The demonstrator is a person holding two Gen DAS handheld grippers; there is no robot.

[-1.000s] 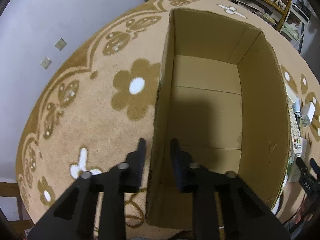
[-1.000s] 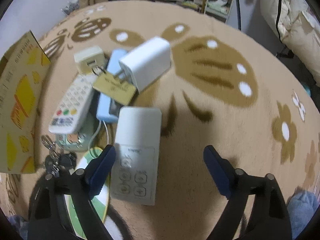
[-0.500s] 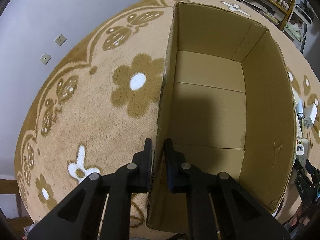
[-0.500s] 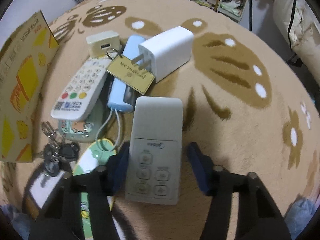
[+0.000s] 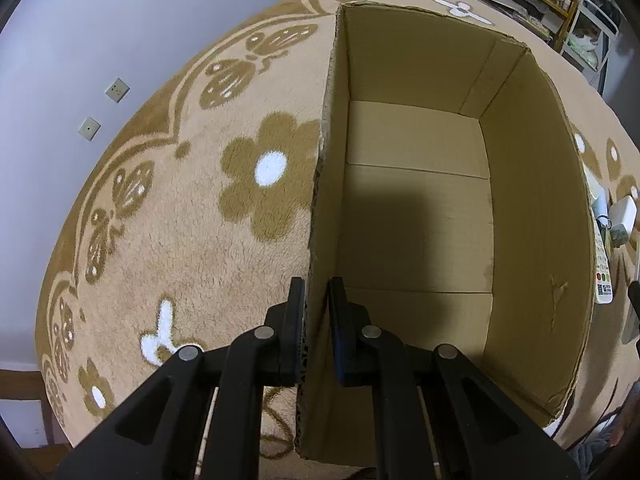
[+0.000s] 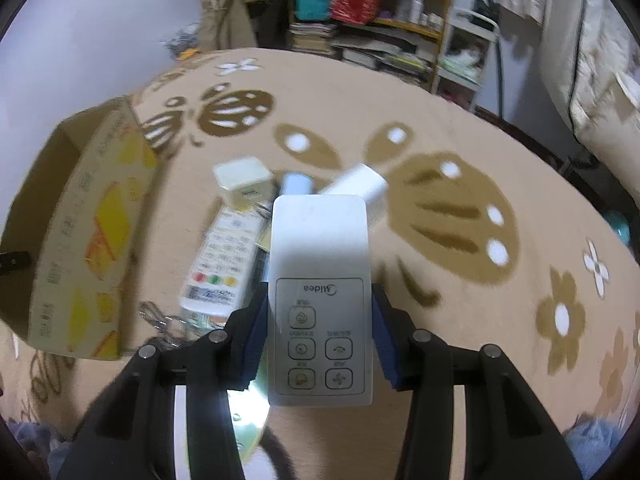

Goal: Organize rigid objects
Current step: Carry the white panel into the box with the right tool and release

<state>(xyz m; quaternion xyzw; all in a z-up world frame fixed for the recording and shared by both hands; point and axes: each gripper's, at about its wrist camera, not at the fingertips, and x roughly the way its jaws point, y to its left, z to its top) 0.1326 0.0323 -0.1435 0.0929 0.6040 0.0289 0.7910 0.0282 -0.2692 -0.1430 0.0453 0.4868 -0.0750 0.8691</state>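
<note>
My left gripper (image 5: pixel 317 298) is shut on the near left wall of an open cardboard box (image 5: pixel 532 216), one finger outside, one inside; nothing lies on the box's visible floor. In the right wrist view my right gripper (image 6: pixel 319 322) is shut on a white Midea remote (image 6: pixel 320 256), its blue pads pressing both long edges, and holds it lifted off the carpet. Below it lie a white keypad remote (image 6: pixel 220 260), a cream cube adapter (image 6: pixel 242 182), a light blue device (image 6: pixel 296 184) and a white charger (image 6: pixel 360 188). The box's printed outer side (image 6: pixel 84 240) stands at the left.
A tan carpet (image 5: pixel 180 240) with brown flower and butterfly patterns covers the floor. Keys (image 6: pixel 160 320) and a green-white round item (image 6: pixel 244 420) lie near the right gripper. Cluttered shelves (image 6: pixel 380 20) stand at the far end; a white wall (image 5: pixel 100 40) runs on the left.
The left gripper closed onto the box wall. The right gripper closed on the Midea remote and lifted it off the carpet, tilting upward so more of the room shows.
</note>
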